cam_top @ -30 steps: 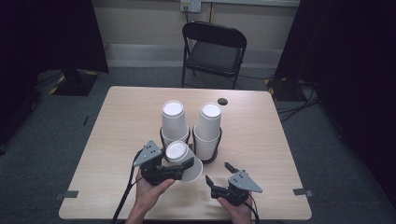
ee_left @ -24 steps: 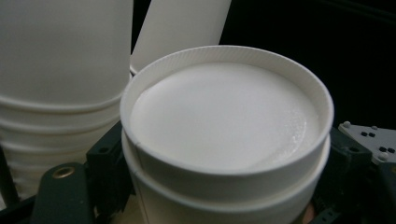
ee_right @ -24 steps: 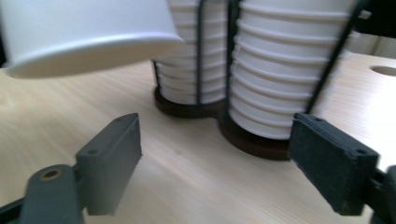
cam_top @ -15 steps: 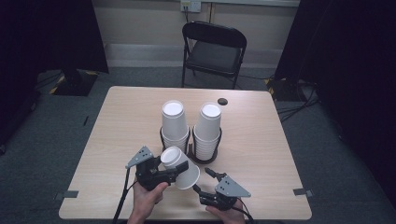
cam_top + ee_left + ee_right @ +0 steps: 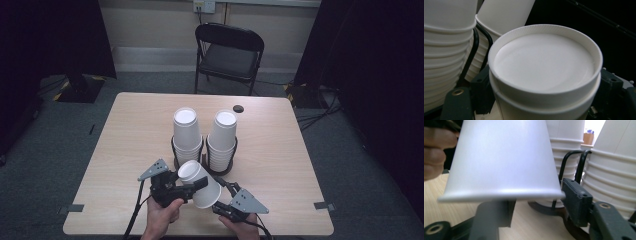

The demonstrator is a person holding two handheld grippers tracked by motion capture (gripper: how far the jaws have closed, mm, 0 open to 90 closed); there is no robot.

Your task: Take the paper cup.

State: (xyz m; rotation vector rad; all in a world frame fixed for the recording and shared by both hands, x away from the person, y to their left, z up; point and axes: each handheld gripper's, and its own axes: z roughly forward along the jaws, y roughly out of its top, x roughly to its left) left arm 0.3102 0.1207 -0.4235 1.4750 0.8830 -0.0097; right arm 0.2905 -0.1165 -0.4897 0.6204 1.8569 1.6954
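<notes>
A white paper cup (image 5: 205, 192), with a second nested in it, lies tilted above the table's near edge. My left gripper (image 5: 194, 182) is shut on it near the base. In the left gripper view the cup's bottom (image 5: 544, 57) faces the camera between the left gripper (image 5: 546, 97) jaws. My right gripper (image 5: 224, 189) sits at the cup's mouth, and its jaws have just been closing. In the right gripper view one pad (image 5: 575, 202) stands by the outside of the cup (image 5: 504, 157) rim. The other jaw is under the mouth, apart from the wall, so the right gripper (image 5: 537, 202) is open.
Two upside-down stacks of white cups (image 5: 186, 132) (image 5: 222, 137) stand in black wire holders (image 5: 175, 150) mid-table, just beyond the grippers. A small dark disc (image 5: 238, 108) lies near the table's (image 5: 125, 140) far edge. A folding chair (image 5: 227, 55) stands behind.
The left gripper has brought the cup down and right, toward the near edge. The right gripper has moved left to the cup's mouth, and its jaws stand narrower.
</notes>
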